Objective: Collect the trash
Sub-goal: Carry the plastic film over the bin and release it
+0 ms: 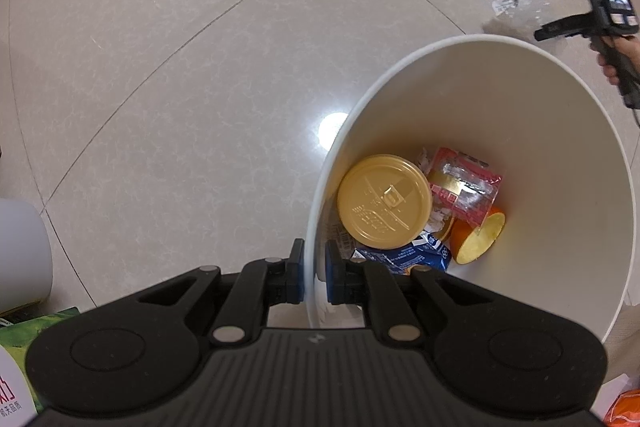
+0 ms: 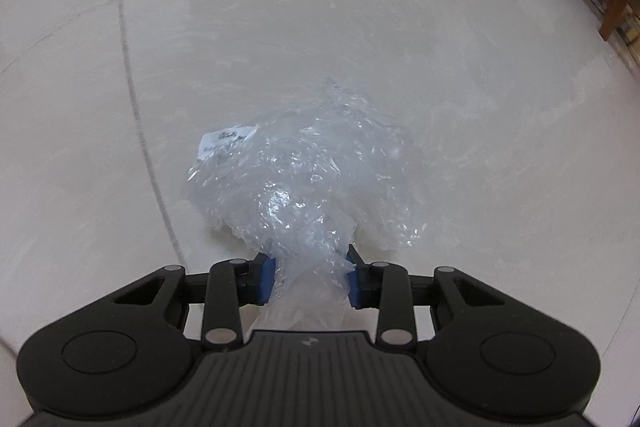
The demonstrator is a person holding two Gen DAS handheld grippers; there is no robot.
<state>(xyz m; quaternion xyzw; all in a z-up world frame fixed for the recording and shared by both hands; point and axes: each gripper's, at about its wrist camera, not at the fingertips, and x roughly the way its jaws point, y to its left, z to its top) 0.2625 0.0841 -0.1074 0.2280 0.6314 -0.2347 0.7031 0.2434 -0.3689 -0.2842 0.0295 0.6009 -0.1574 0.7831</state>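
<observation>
Left gripper [image 1: 315,273] is pinching the smooth white bin [image 1: 520,99] wall; only its view is showing a gold lid [image 1: 384,201] and wrappers [image 1: 466,187] inside. Right gripper [image 2: 311,277] is clamping a crinkled clear bag [image 2: 308,183] lying on glossy tile [image 2: 360,27].

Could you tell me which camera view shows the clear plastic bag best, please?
The right wrist view: the clear plastic bag fills its centre, pinched by the right gripper. The left wrist view shows it only as a small, distant patch on the floor.
</observation>
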